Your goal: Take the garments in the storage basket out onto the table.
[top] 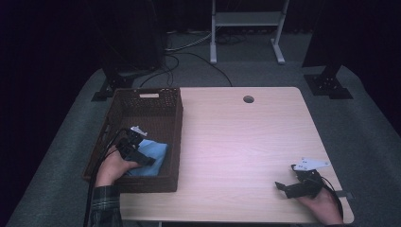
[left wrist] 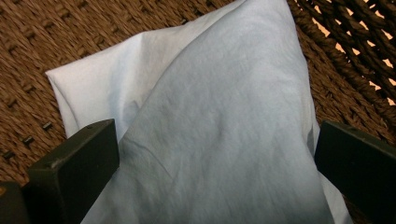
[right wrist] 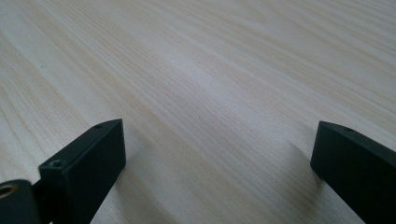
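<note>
Pale-blue folded cloth (left wrist: 205, 116) lies inside the woven basket (top: 175, 142), the left gripper (left wrist: 215, 154) spread wide around it, seemingly just letting go, while the right gripper (right wrist: 217, 154) rests open on the counter (top: 236, 142).

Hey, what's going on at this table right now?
A person is working with a hand-held gripper in each hand. The left hand-held gripper is down inside the brown wicker basket, its jaws open on either side of a folded light blue cloth lying on the basket floor. The right hand-held gripper sits open and empty over the wooden table.
</note>
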`<action>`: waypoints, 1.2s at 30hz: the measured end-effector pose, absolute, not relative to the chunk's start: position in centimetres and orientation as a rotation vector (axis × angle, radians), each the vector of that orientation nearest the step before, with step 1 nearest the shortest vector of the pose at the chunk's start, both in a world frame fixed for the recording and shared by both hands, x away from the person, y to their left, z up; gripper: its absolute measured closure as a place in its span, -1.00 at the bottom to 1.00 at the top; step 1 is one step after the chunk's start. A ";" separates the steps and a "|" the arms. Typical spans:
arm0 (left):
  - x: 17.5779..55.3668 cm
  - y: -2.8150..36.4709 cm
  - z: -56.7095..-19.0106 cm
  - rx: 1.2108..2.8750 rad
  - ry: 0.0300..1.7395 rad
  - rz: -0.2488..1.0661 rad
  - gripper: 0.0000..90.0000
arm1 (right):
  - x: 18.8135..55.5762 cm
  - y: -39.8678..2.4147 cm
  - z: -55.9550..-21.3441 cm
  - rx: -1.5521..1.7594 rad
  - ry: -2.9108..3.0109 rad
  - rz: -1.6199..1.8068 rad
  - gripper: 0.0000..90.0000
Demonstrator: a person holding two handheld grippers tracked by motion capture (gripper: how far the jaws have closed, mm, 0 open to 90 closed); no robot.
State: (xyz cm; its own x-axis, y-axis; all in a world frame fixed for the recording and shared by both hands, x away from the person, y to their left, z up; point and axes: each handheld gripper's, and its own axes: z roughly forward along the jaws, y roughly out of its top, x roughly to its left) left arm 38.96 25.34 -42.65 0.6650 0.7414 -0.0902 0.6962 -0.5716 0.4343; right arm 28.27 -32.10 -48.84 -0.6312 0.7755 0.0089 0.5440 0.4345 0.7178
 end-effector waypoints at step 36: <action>38.9 24.2 -43.7 2.569 1.064 0.094 -0.87 | 28.2 -32.1 -48.8 1.134 2.366 1.009 -0.95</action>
